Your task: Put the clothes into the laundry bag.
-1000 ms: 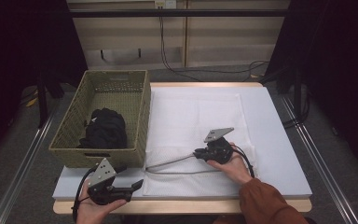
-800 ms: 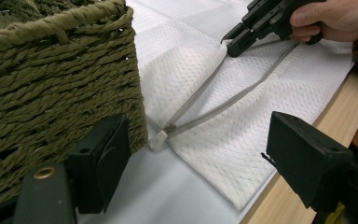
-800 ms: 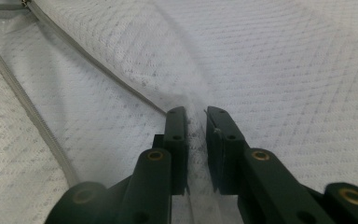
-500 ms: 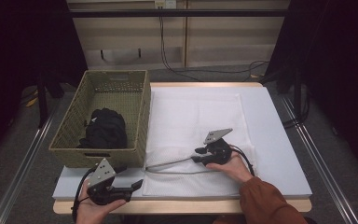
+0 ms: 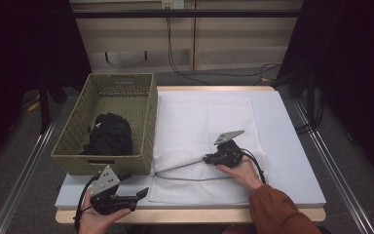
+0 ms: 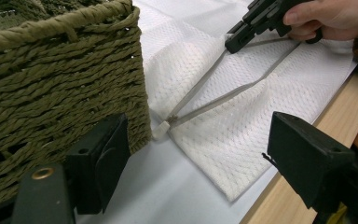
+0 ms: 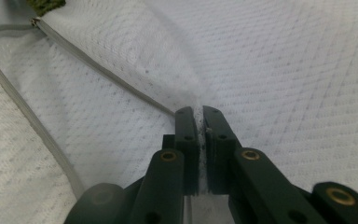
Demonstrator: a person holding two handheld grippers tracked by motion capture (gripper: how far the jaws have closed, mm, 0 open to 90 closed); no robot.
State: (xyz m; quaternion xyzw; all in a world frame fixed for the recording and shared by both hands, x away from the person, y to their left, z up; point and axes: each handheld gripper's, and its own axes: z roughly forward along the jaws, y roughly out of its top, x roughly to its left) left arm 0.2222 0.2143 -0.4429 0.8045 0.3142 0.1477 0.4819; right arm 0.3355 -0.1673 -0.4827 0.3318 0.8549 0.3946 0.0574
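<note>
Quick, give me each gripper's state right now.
Left gripper: open, holding nothing.
Right gripper: jaws just closed, shut on the white mesh laundry bag by its open zipper.

High view: above the near table edge, facing forward and down. Left gripper view: low, beside the wicker basket [image 6: 60,79], facing across the white mesh bag [image 6: 223,116] — shared with right gripper view, very close to its grey zipper [image 7: 98,70].

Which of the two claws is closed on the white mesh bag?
The right claw: it pinches the white mesh bag by its zipper edge. The left claw is open, holding nothing.
</note>
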